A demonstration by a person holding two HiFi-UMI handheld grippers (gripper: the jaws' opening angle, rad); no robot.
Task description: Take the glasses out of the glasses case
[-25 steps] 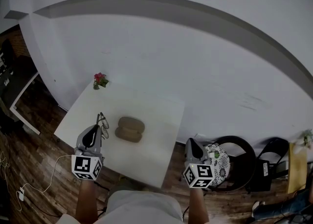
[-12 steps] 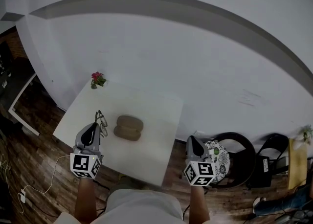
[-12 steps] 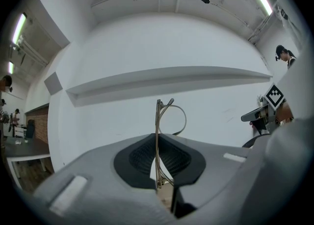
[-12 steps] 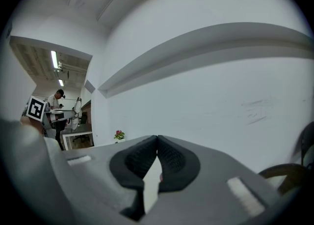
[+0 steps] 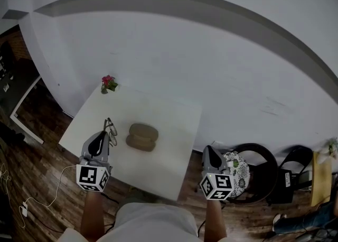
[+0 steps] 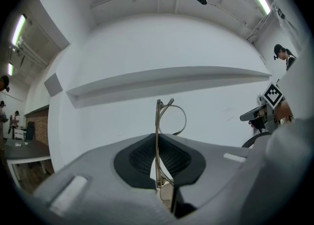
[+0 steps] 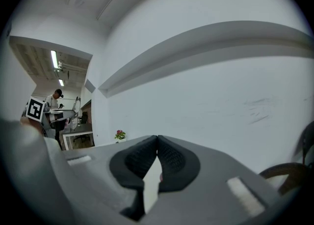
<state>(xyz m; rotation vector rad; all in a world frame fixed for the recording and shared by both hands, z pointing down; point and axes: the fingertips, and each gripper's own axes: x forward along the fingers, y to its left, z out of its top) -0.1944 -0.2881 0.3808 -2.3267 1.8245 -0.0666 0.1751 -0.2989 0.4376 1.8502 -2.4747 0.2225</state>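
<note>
Finding: your left tongs (image 5: 100, 141) are clenched on the glasses (image 5: 110, 128), gripping one thin frame member. The glasses hang close to the table's (image 5: 169, 124) near edge, clear of the glasses case (image 5: 141, 136) at its middle. Right tongs (image 5: 210, 157) are closed on nothing (beyond the right edge). Recommendation: lower level and release only once the frame rests flat.

Glasses (image 6: 157, 116) half behind left gripper (image 6: 159, 145)
</note>
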